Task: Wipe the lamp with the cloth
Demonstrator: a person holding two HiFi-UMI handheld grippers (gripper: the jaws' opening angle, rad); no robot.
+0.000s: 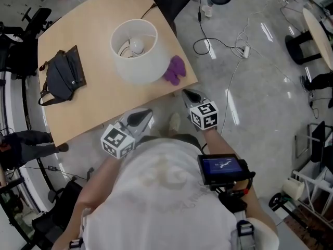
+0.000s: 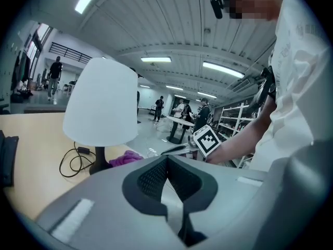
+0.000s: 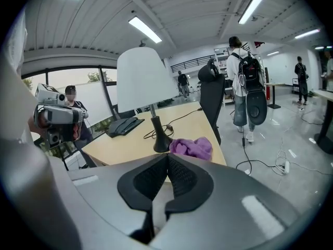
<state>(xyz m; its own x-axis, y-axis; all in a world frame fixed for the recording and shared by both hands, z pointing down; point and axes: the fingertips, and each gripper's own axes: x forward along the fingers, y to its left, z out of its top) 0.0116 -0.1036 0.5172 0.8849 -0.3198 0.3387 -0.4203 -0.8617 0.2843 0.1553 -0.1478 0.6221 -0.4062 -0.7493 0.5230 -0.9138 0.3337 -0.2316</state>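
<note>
The wiping has not begun. This looks like the very first step: going to get the cloth (image 1: 175,69). It lies in a purple heap on the table (image 1: 99,108), just beside the foot of the lamp (image 1: 134,51), on the side nearest the person. Nothing touches it.

Both grippers are off the table edge, close to the person, and both point toward the lamp. The right gripper (image 1: 188,94) is the one nearer the lamp and the cloth. The left gripper (image 1: 143,116) is a bit farther from the lamp.

The right jaws are closed tight, pad against pad, with nothing between them. The left jaws are closed the same way and hold nothing.

Next, I think the right jaws must open wide, go down onto the heap by the lamp, and pinch it. The cloth is soft, so a good bunch is needed. The lamp is tall and may tip if it is bumped, so the reach should be gentle.
</note>
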